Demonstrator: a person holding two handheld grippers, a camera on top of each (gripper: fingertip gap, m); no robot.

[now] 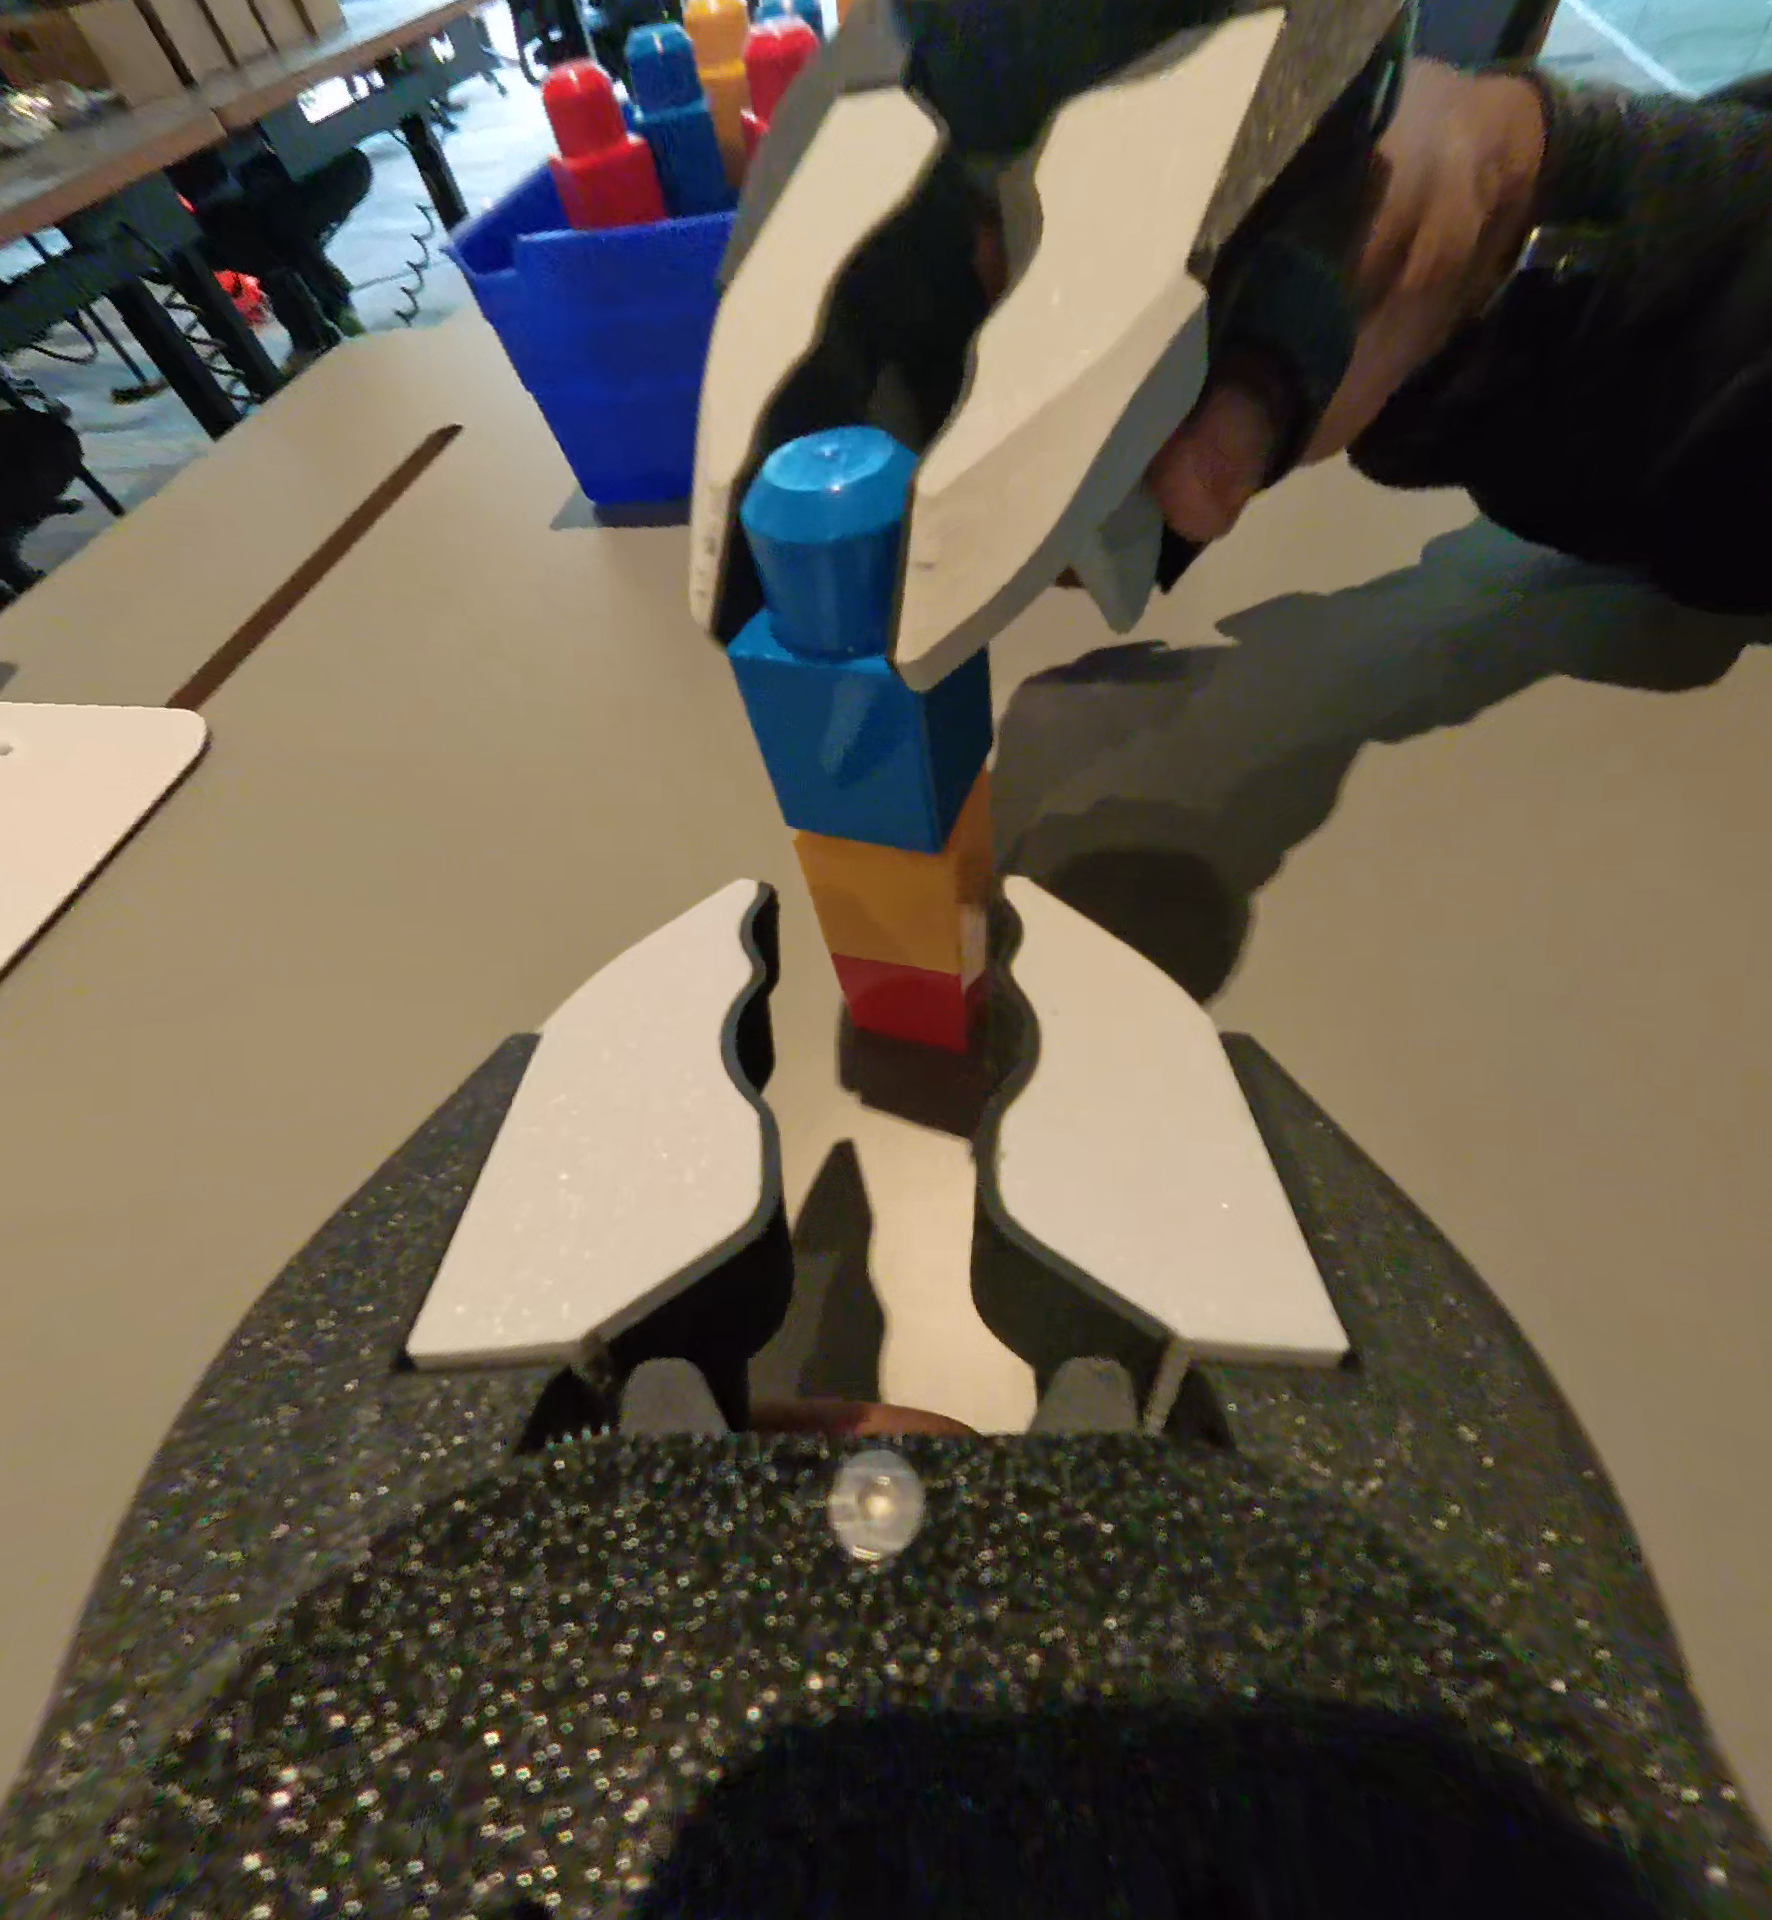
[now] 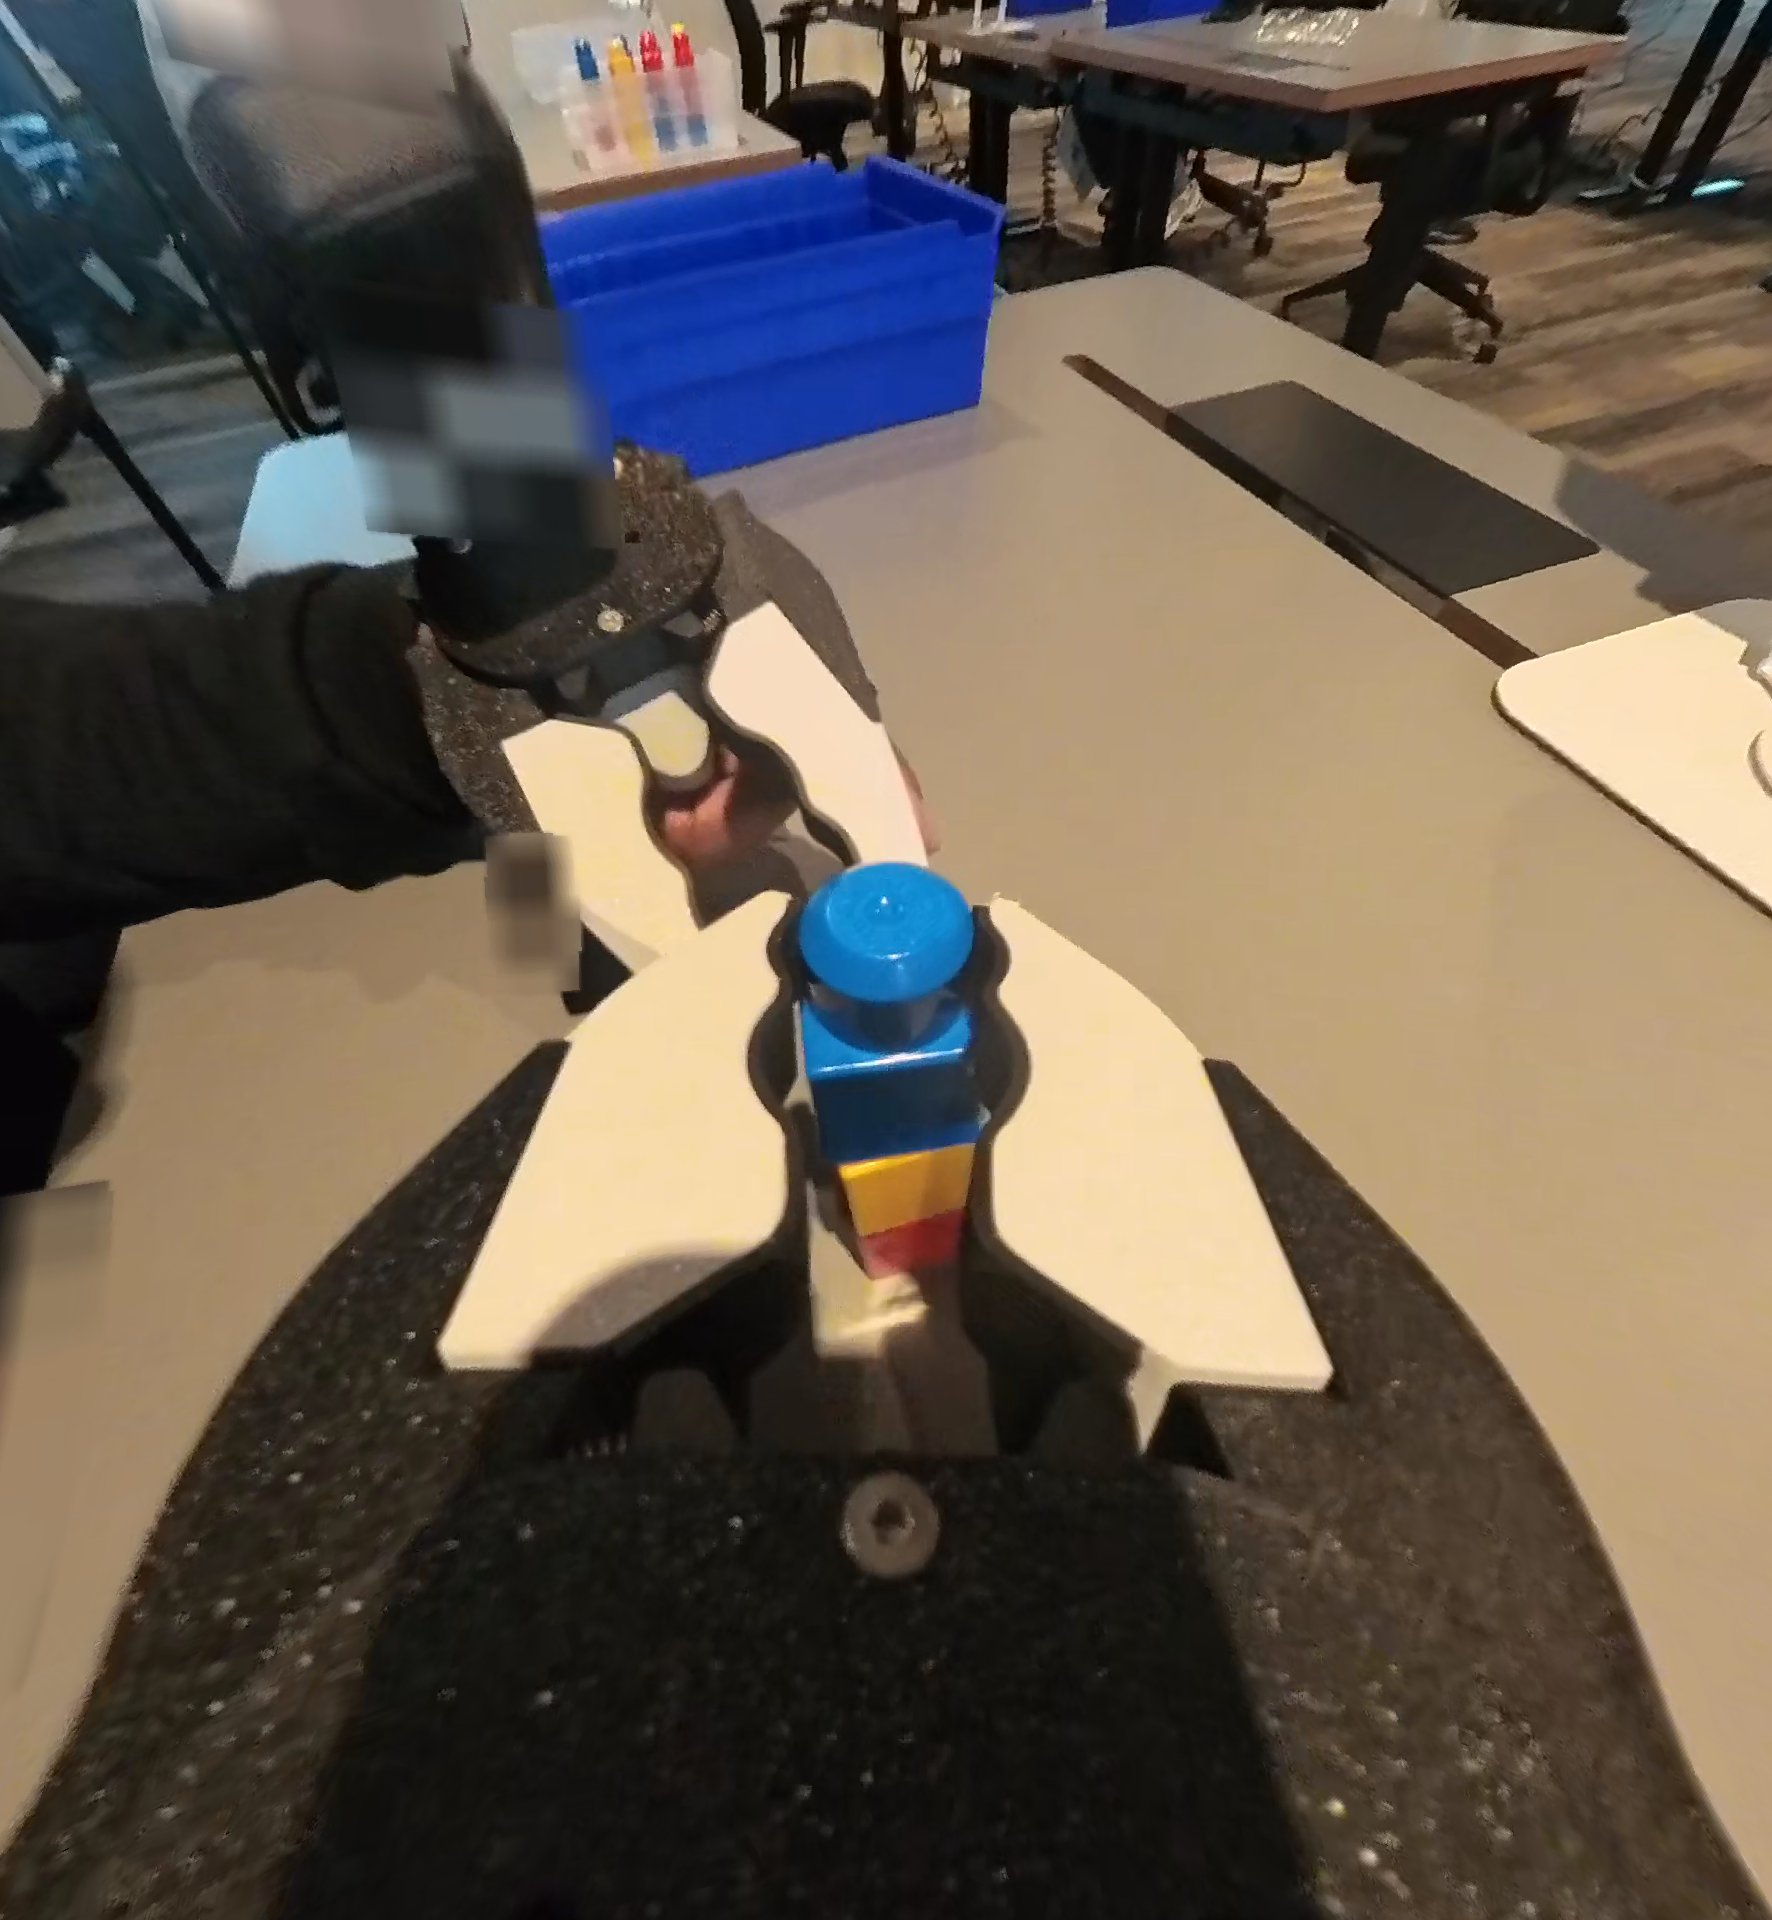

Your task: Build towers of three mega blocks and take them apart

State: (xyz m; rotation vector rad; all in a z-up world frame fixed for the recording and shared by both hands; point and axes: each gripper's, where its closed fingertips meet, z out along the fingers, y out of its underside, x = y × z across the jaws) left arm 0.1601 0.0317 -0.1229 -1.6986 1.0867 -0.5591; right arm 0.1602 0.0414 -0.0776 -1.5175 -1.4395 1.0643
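Three blocks make up the tower I'm working on: a red block (image 1: 913,1000) at the base on the grey table (image 1: 446,935), a yellow block (image 1: 887,899) on it, and a blue block (image 1: 854,665) on top with its round stud pointing up. My right gripper (image 2: 887,914) comes down over the tower from above, and its white fingers (image 1: 1048,416) are closed on the blue block's stud, one on each side. My left gripper (image 1: 887,904) sits low at the table, its two fingers flanking the tower at the yellow and red level; I cannot tell whether they press on the blocks or stand just clear of them. Behind the tower, a blue bin (image 1: 601,343) holds more blocks, red, blue and yellow ones standing upright. A white board (image 1: 51,821) lies flat near the table's left edge in my left wrist view, well apart from the tower.
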